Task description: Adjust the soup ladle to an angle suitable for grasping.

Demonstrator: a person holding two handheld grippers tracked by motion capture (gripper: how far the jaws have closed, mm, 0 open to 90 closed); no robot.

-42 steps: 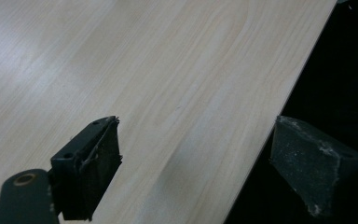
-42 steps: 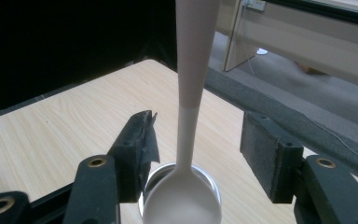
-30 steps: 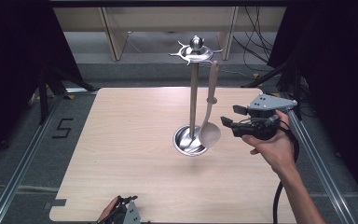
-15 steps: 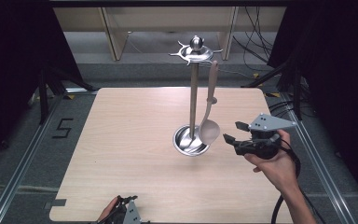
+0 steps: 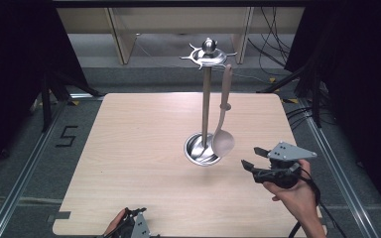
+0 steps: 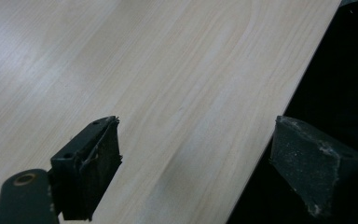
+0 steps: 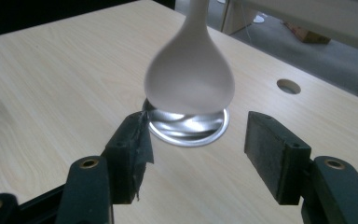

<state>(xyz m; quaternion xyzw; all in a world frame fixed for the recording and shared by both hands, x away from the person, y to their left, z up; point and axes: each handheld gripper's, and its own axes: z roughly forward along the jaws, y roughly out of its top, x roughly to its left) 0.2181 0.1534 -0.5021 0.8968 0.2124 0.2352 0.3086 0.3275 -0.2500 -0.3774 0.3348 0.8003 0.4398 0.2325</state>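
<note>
A metal utensil stand (image 5: 206,99) rises from a round steel base (image 5: 201,148) near the middle of the wooden table (image 5: 139,148). A pale ladle (image 5: 222,126) hangs from its top ring, bowl just above the base (image 7: 189,126). In the right gripper view the ladle bowl (image 7: 191,77) hangs a short way beyond the jaws. My right gripper (image 5: 250,158) is open, low over the table to the right of the base, with nothing between its fingers. My left gripper (image 5: 131,225) is at the table's front edge, open and empty, its pads (image 6: 98,158) astride that edge.
A round hole (image 7: 288,86) is cut in the tabletop past the stand. Shelving legs (image 5: 121,34) and cables (image 5: 273,44) lie on the floor behind the table. Dark drapes flank both sides.
My right gripper has drawn back toward the front and sunk lower, away from the hanging ladle. The ladle stays on the stand. The left gripper has not moved.
</note>
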